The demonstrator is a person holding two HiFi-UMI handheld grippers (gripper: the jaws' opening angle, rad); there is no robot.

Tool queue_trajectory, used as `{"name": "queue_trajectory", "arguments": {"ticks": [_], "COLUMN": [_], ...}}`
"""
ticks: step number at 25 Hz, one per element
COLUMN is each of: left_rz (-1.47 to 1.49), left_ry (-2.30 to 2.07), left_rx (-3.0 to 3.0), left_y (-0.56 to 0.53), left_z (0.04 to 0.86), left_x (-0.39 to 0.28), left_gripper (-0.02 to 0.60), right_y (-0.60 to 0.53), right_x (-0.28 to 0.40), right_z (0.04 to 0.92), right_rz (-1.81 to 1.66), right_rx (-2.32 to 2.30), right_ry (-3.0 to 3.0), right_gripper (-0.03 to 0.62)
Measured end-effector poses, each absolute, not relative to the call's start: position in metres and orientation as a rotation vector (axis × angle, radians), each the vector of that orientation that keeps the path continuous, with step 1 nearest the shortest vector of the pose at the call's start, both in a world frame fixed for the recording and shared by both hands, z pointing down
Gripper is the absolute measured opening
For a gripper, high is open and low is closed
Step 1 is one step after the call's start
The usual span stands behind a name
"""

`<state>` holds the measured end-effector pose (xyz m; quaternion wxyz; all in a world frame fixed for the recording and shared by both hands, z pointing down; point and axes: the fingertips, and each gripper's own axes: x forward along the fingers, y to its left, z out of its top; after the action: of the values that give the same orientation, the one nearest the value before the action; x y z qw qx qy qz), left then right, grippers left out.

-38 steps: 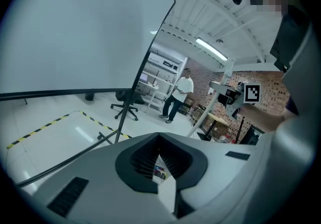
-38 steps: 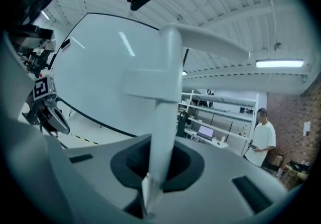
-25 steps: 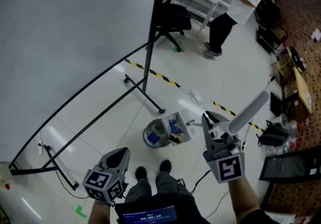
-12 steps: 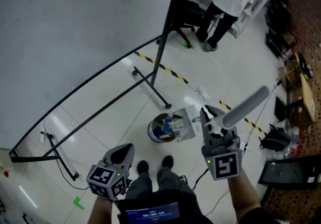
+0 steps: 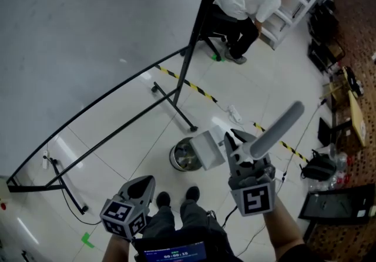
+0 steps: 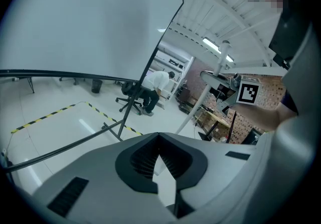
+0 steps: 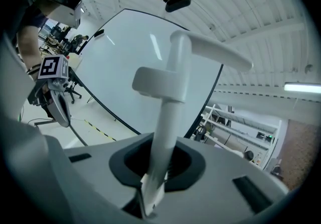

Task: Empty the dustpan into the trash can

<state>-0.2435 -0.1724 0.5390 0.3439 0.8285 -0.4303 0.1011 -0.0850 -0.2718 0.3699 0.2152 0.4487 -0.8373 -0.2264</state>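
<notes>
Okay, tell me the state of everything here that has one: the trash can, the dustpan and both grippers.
Trash can, upright, open, litter inside.
Dustpan, tipped over the trash can, held by its handle.
Right gripper, closed on the handle, jaws just easing open slightly.
Left gripper, jaws together, empty.

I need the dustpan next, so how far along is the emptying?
Done: the dustpan is held tilted over the trash can. In hand: the right tool grips its handle, jaws just easing open slightly. The left tool is empty, jaws together. Left: finish tipping and take the dustpan away; whether it is fully empty can't be seen.
</notes>
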Motion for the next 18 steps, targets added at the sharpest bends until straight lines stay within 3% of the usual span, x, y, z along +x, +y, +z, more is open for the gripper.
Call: {"name": "queue_trajectory", "arguments": {"ticks": [18], "left_rz": [0.232], "left_ry": [-1.133], "left_rx": [2.108], "left_y": [-0.180], "left_z": [0.551], "left_x": [-0.246], "left_gripper": [0.000], "right_y": [-0.284], "right_x": [-0.079], "right_z": [0.369], "right_rz": [-0.588], "right_rx": [1.242], "right_ry": [-2.283], "right_gripper": [0.058]}}
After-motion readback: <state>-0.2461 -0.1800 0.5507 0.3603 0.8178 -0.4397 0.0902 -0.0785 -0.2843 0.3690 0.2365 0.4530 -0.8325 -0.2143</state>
